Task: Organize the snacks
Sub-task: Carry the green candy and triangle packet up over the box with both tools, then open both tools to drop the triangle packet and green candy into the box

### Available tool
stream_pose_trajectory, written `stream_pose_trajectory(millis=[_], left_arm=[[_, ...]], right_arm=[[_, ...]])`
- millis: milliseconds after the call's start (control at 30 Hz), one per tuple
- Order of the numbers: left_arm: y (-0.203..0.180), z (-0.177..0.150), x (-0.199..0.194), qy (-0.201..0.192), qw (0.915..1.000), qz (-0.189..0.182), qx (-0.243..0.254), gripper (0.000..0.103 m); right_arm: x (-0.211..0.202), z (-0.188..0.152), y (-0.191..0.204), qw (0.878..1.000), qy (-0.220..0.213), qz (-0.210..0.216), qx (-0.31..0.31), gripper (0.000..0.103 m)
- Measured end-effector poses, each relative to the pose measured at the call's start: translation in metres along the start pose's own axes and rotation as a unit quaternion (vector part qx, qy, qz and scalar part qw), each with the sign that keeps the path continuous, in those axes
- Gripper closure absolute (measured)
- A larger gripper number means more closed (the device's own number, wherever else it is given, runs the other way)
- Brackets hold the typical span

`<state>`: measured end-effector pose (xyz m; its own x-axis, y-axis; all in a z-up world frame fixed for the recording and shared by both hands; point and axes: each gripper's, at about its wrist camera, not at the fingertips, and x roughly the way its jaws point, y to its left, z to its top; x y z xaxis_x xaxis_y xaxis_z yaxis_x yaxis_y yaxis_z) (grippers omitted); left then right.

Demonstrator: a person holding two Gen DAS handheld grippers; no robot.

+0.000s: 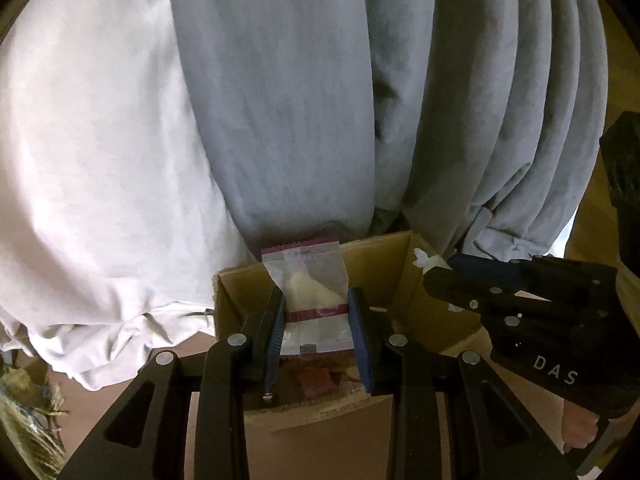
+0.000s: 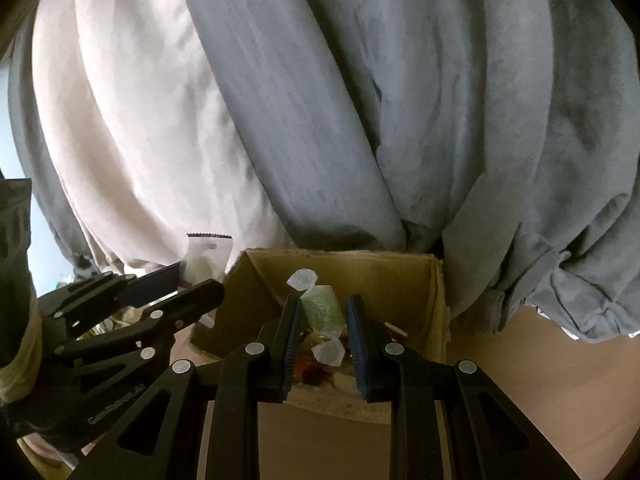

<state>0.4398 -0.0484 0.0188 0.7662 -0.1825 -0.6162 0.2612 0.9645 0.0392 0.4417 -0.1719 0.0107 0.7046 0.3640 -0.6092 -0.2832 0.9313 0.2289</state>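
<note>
An open cardboard box (image 1: 384, 264) stands on the brown table, with a few snacks inside. My left gripper (image 1: 318, 300) is shut on a clear snack packet with a purple band (image 1: 312, 280) and holds it above the box's left part. My right gripper (image 2: 323, 308) is shut on a green twist-wrapped candy (image 2: 322, 308) and holds it over the same box (image 2: 400, 276). In the left wrist view the right gripper (image 1: 432, 264) shows at the right, over the box's right wall. In the right wrist view the left gripper (image 2: 200, 280) shows at the left with its packet (image 2: 208, 256).
Grey and white curtains (image 1: 280, 100) hang just behind the box and fill the upper view. The brown table (image 2: 540, 360) runs to the right. Dried grassy material (image 1: 28, 408) lies at the far left. A dark object (image 1: 624, 160) sits at the right edge.
</note>
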Motion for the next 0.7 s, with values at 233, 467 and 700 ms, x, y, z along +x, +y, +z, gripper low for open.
stream_pose_trajectory(millis=[233, 467, 700], left_arm=[[-0.003, -0.005, -0.001, -0.004, 0.9997, 0.025, 0.004, 0.049], [-0.029, -0.027, -0.028, -0.019, 0.9991, 0.030, 0.023, 0.039], [-0.062, -0.056, -0.048, -0.018, 0.9989, 0.016, 0.042, 0.037]], right_arm=[[0.007, -0.002, -0.015, 0.999, 0.006, -0.033, 0.011, 0.052], [-0.021, -0.020, -0.025, 0.998, -0.002, -0.059, 0.011, 0.052], [-0.058, -0.058, -0.034, 0.998, 0.000, -0.064, 0.005, 0.052]])
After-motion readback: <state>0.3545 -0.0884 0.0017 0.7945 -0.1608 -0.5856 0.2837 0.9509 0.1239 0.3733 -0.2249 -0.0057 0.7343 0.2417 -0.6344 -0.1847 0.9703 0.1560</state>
